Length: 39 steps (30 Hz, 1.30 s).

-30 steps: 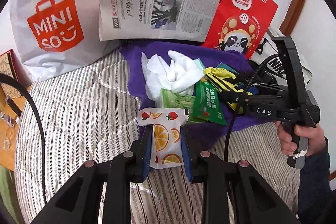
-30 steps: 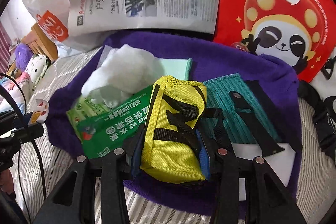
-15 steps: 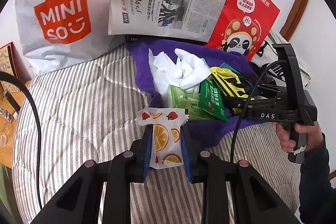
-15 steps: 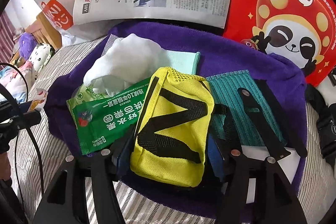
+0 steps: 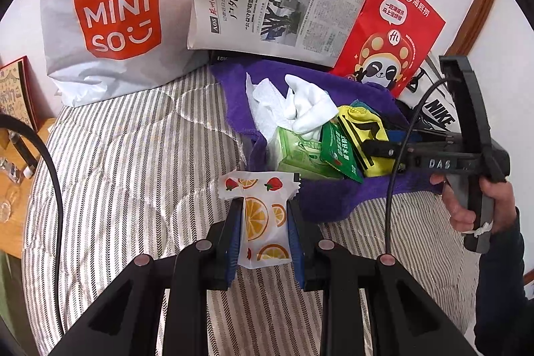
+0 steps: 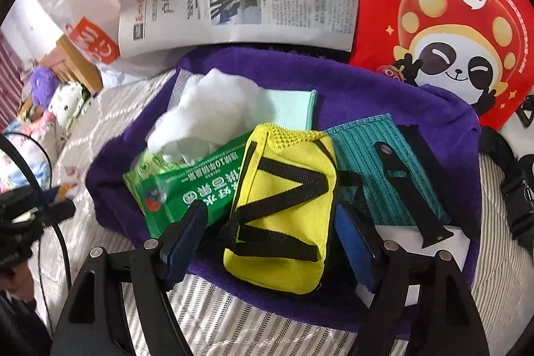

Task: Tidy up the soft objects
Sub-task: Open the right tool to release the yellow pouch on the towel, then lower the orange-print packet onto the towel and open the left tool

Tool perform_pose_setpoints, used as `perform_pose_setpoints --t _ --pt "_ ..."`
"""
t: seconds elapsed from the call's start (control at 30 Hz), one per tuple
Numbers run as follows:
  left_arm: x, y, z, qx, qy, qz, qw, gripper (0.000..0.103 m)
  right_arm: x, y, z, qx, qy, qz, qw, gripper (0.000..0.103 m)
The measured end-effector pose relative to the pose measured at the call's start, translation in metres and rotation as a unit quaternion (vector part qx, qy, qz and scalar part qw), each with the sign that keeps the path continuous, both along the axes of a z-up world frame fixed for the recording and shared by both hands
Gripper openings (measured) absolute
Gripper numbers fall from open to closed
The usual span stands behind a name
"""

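The right hand-held gripper (image 6: pixel 270 232) is opening around a yellow fabric pouch with black straps (image 6: pixel 283 209) lying on the purple towel (image 6: pixel 383 89); lift clear straight. The left hand-held gripper (image 5: pixel 263 222) clamps a fruit-printed packet (image 5: pixel 260 209).

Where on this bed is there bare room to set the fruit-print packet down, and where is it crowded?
Bare striped bedspread lies between the MINISO bag and the purple towel, left of the fruit-print packet held by the left gripper. The towel is crowded: white cloth, green packs, yellow pouch.
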State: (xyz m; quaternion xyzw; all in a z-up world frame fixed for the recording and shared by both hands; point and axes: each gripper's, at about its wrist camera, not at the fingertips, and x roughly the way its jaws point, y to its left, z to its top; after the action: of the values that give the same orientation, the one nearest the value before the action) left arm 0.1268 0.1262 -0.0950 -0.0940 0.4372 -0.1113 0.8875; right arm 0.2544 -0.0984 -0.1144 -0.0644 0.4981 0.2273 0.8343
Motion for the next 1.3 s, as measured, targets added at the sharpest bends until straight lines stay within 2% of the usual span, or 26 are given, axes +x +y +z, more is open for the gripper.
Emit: perform_pose_setpoints --t 0.33,0.67,0.73,0.87,1.03,1.2,1.3 --pt "0.005 -0.02 0.009 -0.001 -0.008 -0.018 0.9998 0.025 -0.019 -0.025 0.026 0.036 -0.021 -0.024 0.999 0.078" --pt "0.04 -0.062 0.019 0.017 -0.015 -0.05 0.9985 0.025 -0.055 -0.092 0.051 0.101 -0.063 -0.06 0.991 0.078" --pt "0.05 -0.073 0.021 0.024 -0.014 -0.058 0.9979 0.025 -0.061 -0.103 0.051 0.099 -0.072 -0.065 0.99 0.078" --pt "0.07 -0.091 0.024 0.039 -0.019 -0.072 0.9965 0.025 -0.07 -0.115 0.039 0.055 -0.101 -0.076 0.991 0.078" --pt "0.1 -0.115 0.025 0.047 -0.016 -0.09 0.9947 0.025 -0.078 -0.115 0.02 0.005 -0.131 -0.054 0.99 0.078" --pt "0.127 -0.136 0.021 0.06 -0.007 -0.101 0.9931 0.025 -0.083 -0.12 0.017 0.039 -0.143 -0.053 0.987 0.078" --pt "0.146 -0.144 0.015 0.066 0.0 -0.097 0.993 0.025 -0.083 -0.121 0.013 0.06 -0.132 -0.046 0.988 0.078"
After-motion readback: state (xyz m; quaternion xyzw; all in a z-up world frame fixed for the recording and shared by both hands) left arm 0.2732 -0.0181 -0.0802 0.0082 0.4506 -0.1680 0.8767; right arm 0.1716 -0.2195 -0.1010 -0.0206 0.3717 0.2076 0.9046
